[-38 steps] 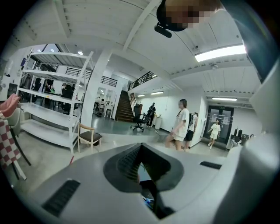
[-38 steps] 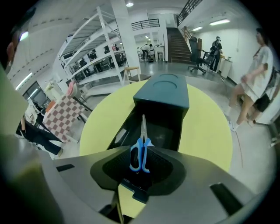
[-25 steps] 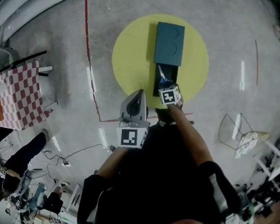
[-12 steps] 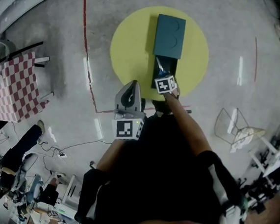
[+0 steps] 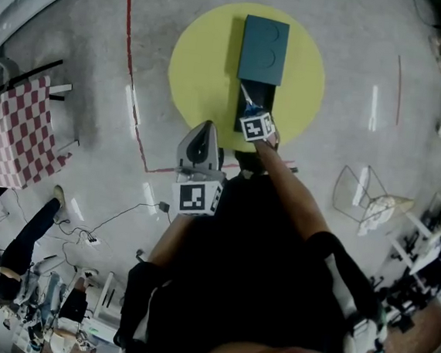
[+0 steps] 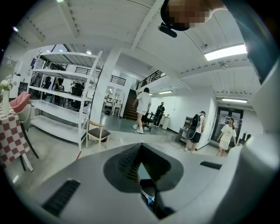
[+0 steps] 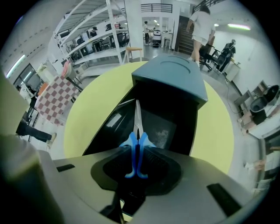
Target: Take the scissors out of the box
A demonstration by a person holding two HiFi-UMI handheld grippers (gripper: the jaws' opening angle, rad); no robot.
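Observation:
A teal box lies on a round yellow table top, its black tray pulled out toward me. The scissors lie in the tray, blade pointing away. My right gripper points steeply down over the tray's near end. Its jaws are closing, with the blue handles between them, and I see no firm press. In the head view the right gripper shows mainly as its marker cube. My left gripper hangs left of the box with its tips together and nothing in it.
A red tape line runs across the floor left of the yellow table. A checkered table stands far left and a wire chair to the right. The left gripper view shows white shelving, a chair and people walking.
The head view has slid, so the table and box sit slightly higher and further left in the picture. Both grippers keep their places relative to the box.

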